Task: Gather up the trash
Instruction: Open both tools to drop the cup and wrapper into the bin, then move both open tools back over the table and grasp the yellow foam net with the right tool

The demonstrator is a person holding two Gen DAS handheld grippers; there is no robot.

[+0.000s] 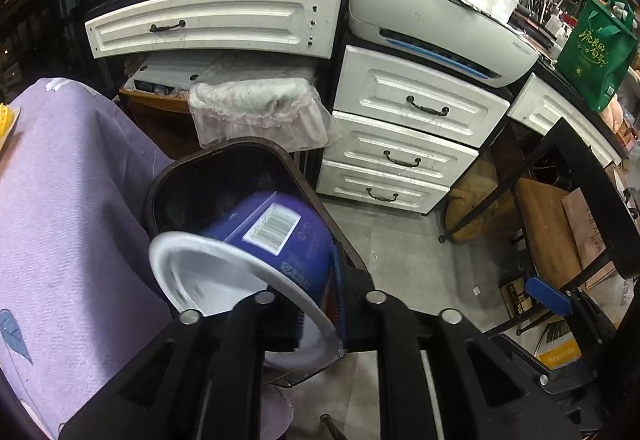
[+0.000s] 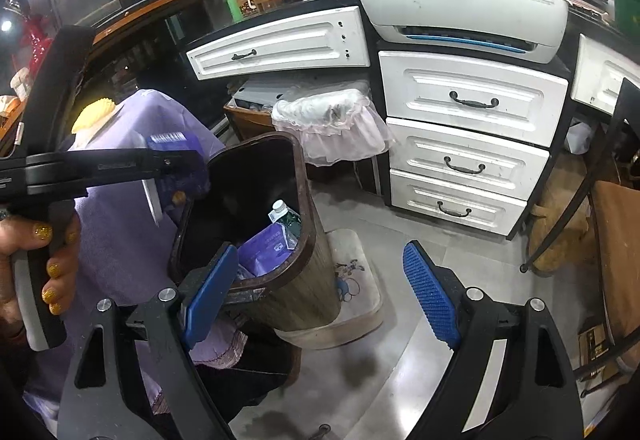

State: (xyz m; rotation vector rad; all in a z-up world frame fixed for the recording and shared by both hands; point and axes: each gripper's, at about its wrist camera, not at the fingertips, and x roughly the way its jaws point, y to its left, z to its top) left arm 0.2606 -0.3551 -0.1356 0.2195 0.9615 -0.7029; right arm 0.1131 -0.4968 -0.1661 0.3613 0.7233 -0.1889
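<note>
floor (image 2: 400, 380): grey, smooth tiles
trash bin (image 2: 296, 292): brown, stands upright on the floor, open-topped
mat (image 2: 356, 280): pale, cartoon print, lies flat under the bin's far side
drawer cabinet (image 2: 464, 159): white, stands on the floor behind

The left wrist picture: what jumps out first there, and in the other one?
A blue paper bowl with a white inside fills the middle, tipped over the mouth of a dark brown trash bin, between the left claw fingers. In the right wrist picture that bin stands on the floor by a purple cloth, already holding a bottle, with the right claw spread wide before it.
</note>
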